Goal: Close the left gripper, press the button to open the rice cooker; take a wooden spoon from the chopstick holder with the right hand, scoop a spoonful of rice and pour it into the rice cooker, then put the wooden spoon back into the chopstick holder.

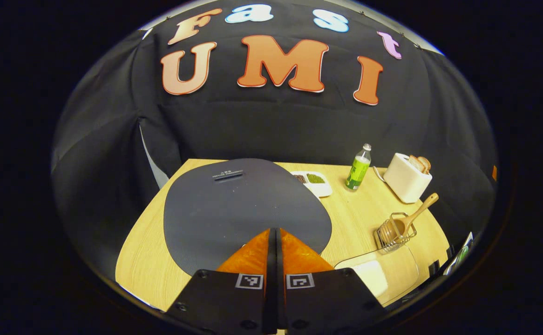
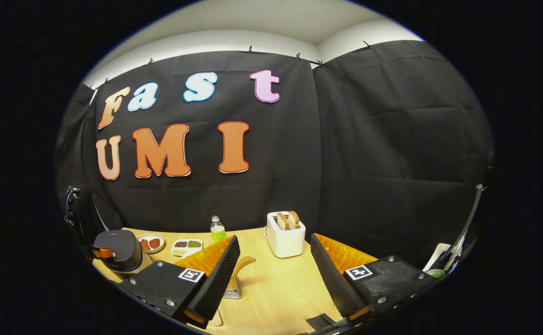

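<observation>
the rice cooker [image 1: 246, 209] serves as the landmark here. in the left gripper view its dark grey lid is shut and takes up the middle of the wooden table [image 1: 145, 260]; the left gripper [image 1: 275, 237] hangs over the lid's near edge with its two fingers clenched flat together, nothing between them, and they hide the front of the cooker, so the button cannot be made out. a small raised label near the lid's far edge carries writing too small to read.

to the right of the rice cooker, and nearer the camera, the wire chopstick holder [image 1: 395, 232] stands with the wooden spoon [image 1: 409, 221] leaning in it, bowl down, handle slanting up to the right. just in front of the holder a clear container of white rice [image 1: 371, 274] is cut off by the picture's edge. behind the cooker's right side lies a white divided dish [image 1: 318, 182] with dark and green grains, then a green-labelled bottle [image 1: 358, 168], its label unreadable, then a white toaster [image 1: 406, 177] with bread slices in it.

in the right gripper view the right gripper [image 2: 276, 274] is released, fingers wide apart and holding nothing, well to the right of the rice cooker. its left finger hides most of the chopstick holder; the spoon's handle shows past it. a small round plate [image 2: 151, 242] sits just beside the cooker.
</observation>
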### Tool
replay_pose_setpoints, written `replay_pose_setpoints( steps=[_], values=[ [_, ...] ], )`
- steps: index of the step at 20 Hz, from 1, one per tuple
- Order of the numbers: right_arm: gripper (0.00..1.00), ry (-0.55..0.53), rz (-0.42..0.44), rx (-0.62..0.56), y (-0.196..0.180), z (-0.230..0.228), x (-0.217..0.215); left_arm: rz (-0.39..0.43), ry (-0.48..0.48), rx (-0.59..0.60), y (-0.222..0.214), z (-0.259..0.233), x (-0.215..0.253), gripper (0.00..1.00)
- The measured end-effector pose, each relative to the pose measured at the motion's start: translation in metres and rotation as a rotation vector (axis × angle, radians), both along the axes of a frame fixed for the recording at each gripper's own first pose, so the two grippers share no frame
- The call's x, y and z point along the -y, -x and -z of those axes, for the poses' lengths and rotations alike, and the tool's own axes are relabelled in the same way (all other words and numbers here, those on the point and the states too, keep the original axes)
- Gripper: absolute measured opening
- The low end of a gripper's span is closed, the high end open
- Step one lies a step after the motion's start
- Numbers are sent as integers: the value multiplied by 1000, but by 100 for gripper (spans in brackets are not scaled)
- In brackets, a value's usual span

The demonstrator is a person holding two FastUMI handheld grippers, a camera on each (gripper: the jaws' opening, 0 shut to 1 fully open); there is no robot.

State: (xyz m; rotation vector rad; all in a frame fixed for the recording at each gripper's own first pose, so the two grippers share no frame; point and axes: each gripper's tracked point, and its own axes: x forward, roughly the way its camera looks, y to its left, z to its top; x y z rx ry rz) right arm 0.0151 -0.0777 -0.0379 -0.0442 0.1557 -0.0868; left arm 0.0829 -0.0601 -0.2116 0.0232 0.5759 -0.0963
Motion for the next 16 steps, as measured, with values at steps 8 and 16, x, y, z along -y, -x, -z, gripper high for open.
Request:
replay_pose_setpoints(
  steps=[8, 16],
  values=[
    [94, -19, -9, 0, 5, 2, 1, -25, 27, 12, 10, -14, -1, 4],
    [94, -85, -14, -14, -2, 17, 0, -61, 36, 304, 19, -153, -9, 4]
  ],
)
